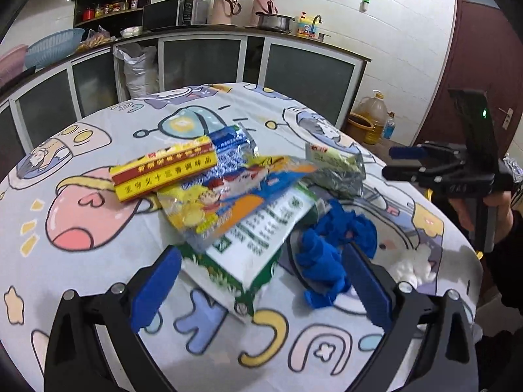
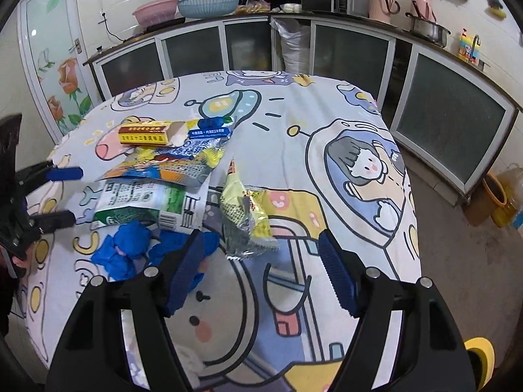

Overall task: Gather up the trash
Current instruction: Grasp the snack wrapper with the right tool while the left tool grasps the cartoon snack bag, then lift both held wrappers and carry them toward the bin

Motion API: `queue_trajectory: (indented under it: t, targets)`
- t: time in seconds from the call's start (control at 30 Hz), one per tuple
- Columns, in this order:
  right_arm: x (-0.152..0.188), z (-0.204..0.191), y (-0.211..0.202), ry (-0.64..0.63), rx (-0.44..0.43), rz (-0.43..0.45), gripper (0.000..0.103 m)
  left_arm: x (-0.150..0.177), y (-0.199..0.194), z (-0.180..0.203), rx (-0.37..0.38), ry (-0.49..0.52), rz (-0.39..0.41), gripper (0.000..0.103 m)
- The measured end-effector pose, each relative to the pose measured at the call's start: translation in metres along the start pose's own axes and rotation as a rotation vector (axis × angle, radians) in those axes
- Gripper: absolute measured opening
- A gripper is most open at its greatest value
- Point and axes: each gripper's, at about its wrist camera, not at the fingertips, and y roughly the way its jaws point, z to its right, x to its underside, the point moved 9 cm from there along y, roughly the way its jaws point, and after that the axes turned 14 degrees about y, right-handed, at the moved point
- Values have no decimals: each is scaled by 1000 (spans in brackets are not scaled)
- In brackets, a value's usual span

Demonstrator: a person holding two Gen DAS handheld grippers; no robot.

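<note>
Trash lies in a pile on the cartoon-print tablecloth (image 1: 81, 261): a red-yellow seasoning box (image 1: 163, 173), a blue-silver wrapper (image 1: 232, 150), a yellow-orange snack bag (image 1: 222, 199), a green-white bag (image 1: 258, 245), crumpled blue gloves (image 1: 333, 248) and a yellow-green foil wrapper (image 1: 340, 170). My left gripper (image 1: 261, 287) is open, its fingers on either side of the green-white bag's near end. My right gripper (image 2: 258, 277) is open, just short of the foil wrapper (image 2: 245, 219), with the blue gloves (image 2: 130, 248) to its left. Each gripper shows in the other view, the right one (image 1: 405, 163) and the left one (image 2: 65, 196).
White crumpled tissue (image 1: 412, 264) lies near the table's right edge. Kitchen cabinets (image 1: 202, 58) and a counter with a microwave (image 1: 173, 14) stand behind the table. An oil jug (image 1: 372, 117) and a yellow bucket (image 1: 358, 127) stand on the floor by a red door (image 1: 477, 65).
</note>
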Motion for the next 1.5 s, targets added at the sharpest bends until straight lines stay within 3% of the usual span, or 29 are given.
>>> queue_trajectory:
  t: [0.17,0.37,0.7,0.93,1.0,1.1,1.13,1.27,1.5]
  targets:
    - [-1,-4,14,-31,6,-19,69,-13,14,-4,-37,52,-31,95]
    - [-6,-10,30,-58,-6,-56,67,-24,40,-5,-14,86,-95,95]
    - [-12,-10,57,-45,-29,-109,59,-31,65,-15,34,47,-116,95]
    - [-9,-8,77,-10,-60,-164,50,-33,84,-18,57,32,-156,67]
    - [-9,-7,80,-4,-54,-167,44,-36,87,-17,65,32,-150,52]
    - [-8,-4,83,6,-45,-180,25,-43,89,-16,56,34,-143,33]
    - [-8,-3,83,18,-50,-184,17,-44,89,-14,66,29,-138,17]
    - [-10,0,77,42,-67,-180,16,-49,84,-14,43,26,-119,9]
    - [-11,-2,47,40,-89,-144,16,-63,44,-19,46,-20,-30,6]
